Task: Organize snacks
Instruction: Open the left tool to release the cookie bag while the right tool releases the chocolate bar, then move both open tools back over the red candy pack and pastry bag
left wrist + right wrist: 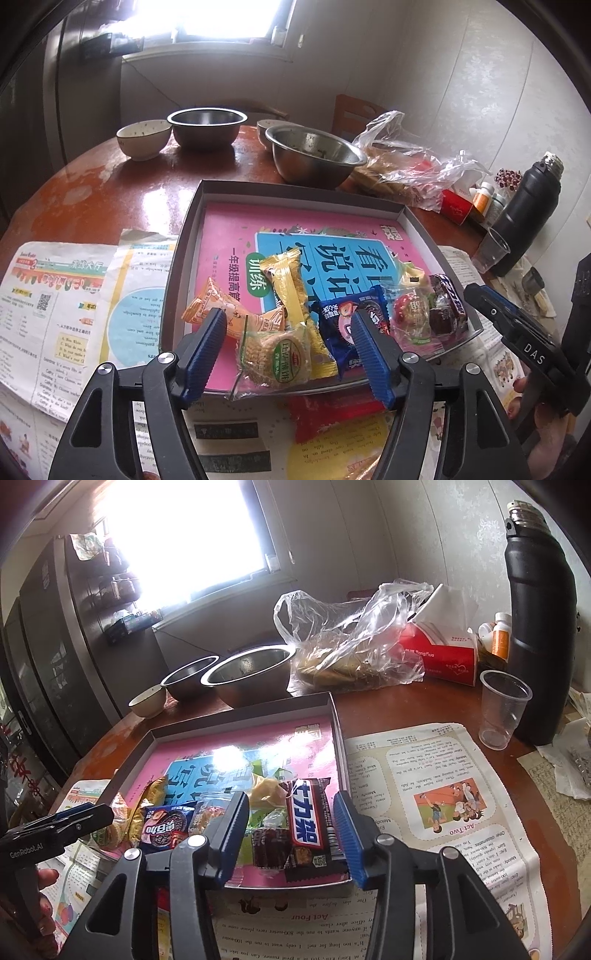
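Snacks lie heaped along the near edge of the shallow grey box lid (192, 236), which rests on newspaper on the round table (110, 192).

Left wrist view: the left gripper (288, 332) hangs spread wide over that near edge, pinching nothing. Between its fingers sit a round cracker pack (275, 354) in clear film, a long yellow wafer bar (291, 295) and a blue cookie pack (341, 321); an orange pack (221, 310) lies toward the lid's left edge. All look light, crinkly and slick; the cracker is probably brittle, so a hold across the flat body seems safer than one by the sealed fin. The lid is lined with a pink workbook cover printed "一年级提高", and the other tool reads "DAS".

Right wrist view: the right gripper (291, 819) is likewise spread and empty, straddling a dark chocolate bar (310, 827) at the lid's near right corner; its label shows "士力架". It seems firmer, best held across its width. A red tissue box (439, 657) reads "TangHua", and the left tool "GenRobot.AI".
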Demonstrator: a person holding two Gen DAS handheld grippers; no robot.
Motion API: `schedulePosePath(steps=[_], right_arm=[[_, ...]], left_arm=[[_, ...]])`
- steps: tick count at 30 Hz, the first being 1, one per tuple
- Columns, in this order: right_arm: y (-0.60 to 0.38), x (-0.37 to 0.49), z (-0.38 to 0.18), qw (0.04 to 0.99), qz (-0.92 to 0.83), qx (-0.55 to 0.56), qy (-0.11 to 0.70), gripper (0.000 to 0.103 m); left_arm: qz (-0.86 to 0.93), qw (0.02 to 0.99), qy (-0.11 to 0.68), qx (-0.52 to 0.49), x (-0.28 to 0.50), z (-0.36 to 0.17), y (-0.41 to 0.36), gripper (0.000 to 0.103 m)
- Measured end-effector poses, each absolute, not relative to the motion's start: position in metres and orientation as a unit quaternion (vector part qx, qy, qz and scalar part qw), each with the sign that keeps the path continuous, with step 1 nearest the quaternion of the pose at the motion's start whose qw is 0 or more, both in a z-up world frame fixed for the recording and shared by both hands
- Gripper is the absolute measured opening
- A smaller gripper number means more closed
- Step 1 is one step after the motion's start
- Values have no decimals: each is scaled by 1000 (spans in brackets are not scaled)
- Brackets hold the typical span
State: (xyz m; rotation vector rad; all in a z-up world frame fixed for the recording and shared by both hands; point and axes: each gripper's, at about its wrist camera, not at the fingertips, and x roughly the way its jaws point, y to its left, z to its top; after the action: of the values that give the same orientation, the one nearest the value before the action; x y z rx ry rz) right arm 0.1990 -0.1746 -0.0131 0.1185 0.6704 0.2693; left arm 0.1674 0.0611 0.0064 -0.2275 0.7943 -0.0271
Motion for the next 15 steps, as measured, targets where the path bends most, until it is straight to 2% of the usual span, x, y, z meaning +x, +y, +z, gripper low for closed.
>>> schedulePosePath(steps=[8,15], right_arm=[[-173,190,-5,936,135,57,320,52],[-171,180,0,940,129,45,312,63]], left_arm=[[-6,920,376,-108,159,14,60,73],[-1,923,370,-107,151,20,60,74]])
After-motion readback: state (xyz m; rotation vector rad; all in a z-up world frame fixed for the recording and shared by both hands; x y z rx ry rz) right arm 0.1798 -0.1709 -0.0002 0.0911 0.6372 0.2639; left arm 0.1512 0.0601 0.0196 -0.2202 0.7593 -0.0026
